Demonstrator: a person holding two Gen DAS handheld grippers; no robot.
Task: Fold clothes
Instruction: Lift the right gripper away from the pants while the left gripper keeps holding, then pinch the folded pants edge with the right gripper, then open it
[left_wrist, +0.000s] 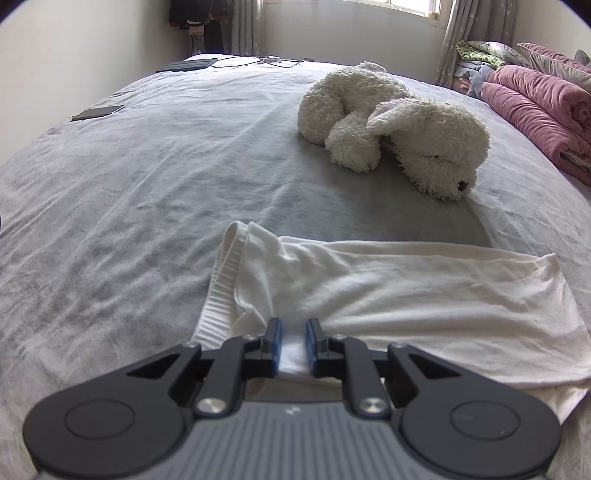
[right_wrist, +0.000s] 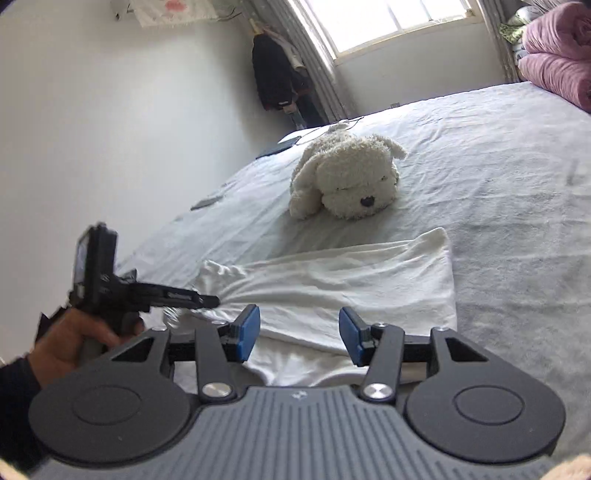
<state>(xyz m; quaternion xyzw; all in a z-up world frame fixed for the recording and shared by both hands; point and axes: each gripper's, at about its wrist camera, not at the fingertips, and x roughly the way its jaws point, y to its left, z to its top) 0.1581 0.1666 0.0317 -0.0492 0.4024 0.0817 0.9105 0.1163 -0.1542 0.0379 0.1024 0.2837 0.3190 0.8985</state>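
White garment (left_wrist: 388, 291) lies on the near part of the bed (left_wrist: 147, 184), already doubled over into a long band running left to right. Ribbed waistband or cuff shows at its left end. By the look of it at least one fold is made; the band is long and loose, so I judge further folds and a smoothing are left.

Left gripper (left_wrist: 293, 343): blue pads drawn close, pinching a tuck of the white cloth at the near edge, just right of the ribbed end. In the right wrist view the same tool comes in from the left, its tips at the cloth's bunched end.

Right gripper (right_wrist: 299, 332): jaws spread wide, nothing between them, hovering over the near edge of the garment toward its right half. Whether it touches the cloth I cannot tell.

Surface: grey sheet, soft and creased, gives no firm backing for a crisp fold.

A plush dog (left_wrist: 395, 129) lies beyond the garment, apart from it. Pink quilts (left_wrist: 539, 107) are stacked at the far right edge of the bed. Two flat dark objects (left_wrist: 98, 112) rest near the left edge; cables near the far end.

Room: plain pale walls, window (right_wrist: 388, 26) with grey curtains, dark clothes (right_wrist: 277, 74) hanging in the corner. Daylight, even.
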